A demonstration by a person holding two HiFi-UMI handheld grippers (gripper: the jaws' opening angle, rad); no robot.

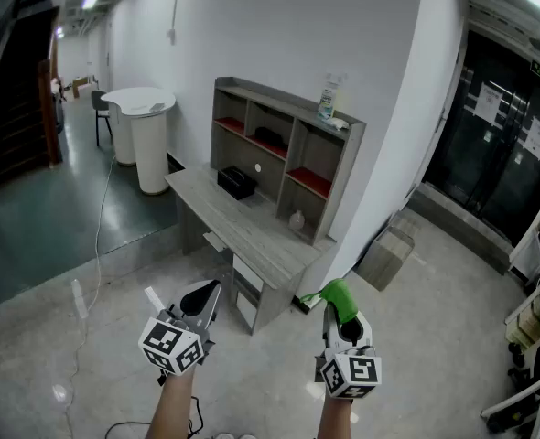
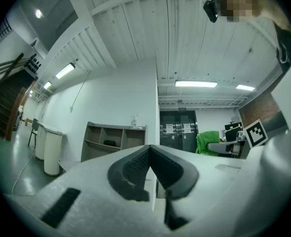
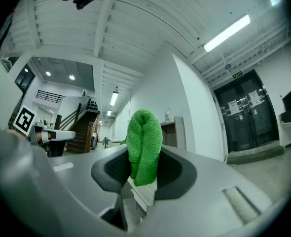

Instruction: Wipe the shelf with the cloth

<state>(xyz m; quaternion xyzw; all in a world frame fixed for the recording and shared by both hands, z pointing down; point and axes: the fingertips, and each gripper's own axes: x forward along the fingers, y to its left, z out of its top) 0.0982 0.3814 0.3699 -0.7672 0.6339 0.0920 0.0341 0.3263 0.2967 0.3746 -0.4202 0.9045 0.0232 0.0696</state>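
My right gripper [image 3: 144, 171] is closed on the green cloth [image 3: 144, 132]. The cloth is folded into a thick wad that stands up between the jaws and bulges above them. It looks like microfibre, so I judge it to be soft, light and easy to squash, and a grip this low on the fold should keep it from slipping. The loose top will flop and spread when pressed on a board, which suits wiping. I would press with that bulging part and keep the hard jaws off the wood.

My left gripper [image 2: 149, 154] has its jaws brought together with nothing between them. It is held out to the left of the right one.

The shelf [image 1: 341, 176] stands at the far side of a wooden worktop [image 1: 243, 231] against the white wall, well apart from both grippers, so wiping has not begun. It is an open unit with several compartments, some lined red at the bottom. A spray bottle [image 1: 327, 100] stands on its top board near the right end, and a black box [image 1: 237, 182] sits on the worktop in front of the left compartments. Both would have to be worked around, and the bottle looks easy to tip.
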